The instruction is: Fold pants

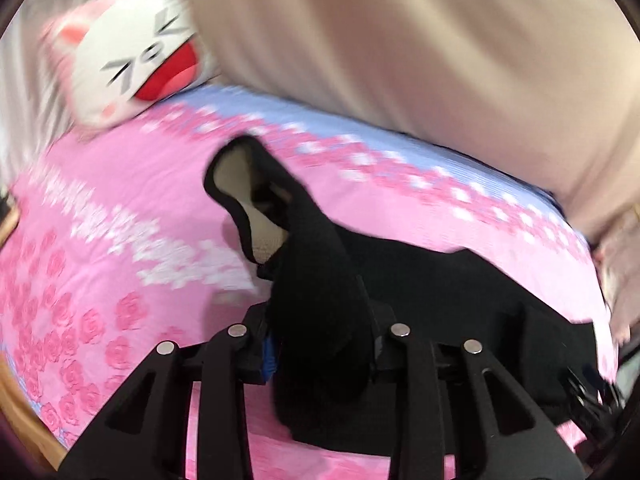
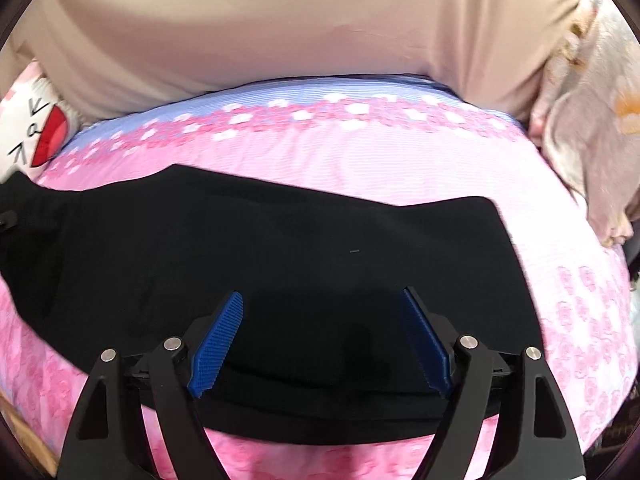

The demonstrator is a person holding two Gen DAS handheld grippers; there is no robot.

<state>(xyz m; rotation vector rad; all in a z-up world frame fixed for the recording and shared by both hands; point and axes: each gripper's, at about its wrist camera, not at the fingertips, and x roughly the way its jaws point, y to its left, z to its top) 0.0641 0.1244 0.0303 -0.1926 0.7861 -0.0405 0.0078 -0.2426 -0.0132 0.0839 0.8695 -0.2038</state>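
Note:
Black pants (image 2: 280, 240) lie spread flat across a pink rose-print bedsheet (image 2: 360, 148). My right gripper (image 2: 322, 292) hovers over their near part with its blue pads (image 2: 218, 344) wide apart and nothing between them. In the left wrist view my left gripper (image 1: 320, 344) is shut on a bunched fold of the pants (image 1: 316, 264). The fold rises clear of the sheet (image 1: 120, 240) and shows a beige lining (image 1: 236, 176) at its top. The fabric hides the left fingertips. The remainder of the pants (image 1: 460, 280) lies flat to the right.
A white and pink cat cushion (image 1: 132, 64) rests at the far left of the bed, also visible as the cushion (image 2: 28, 132). A big beige cloth mass (image 2: 280, 32) fills the back. Grey floral bedding (image 2: 592, 120) is piled at the right. A wooden bed edge (image 1: 16, 412) runs lower left.

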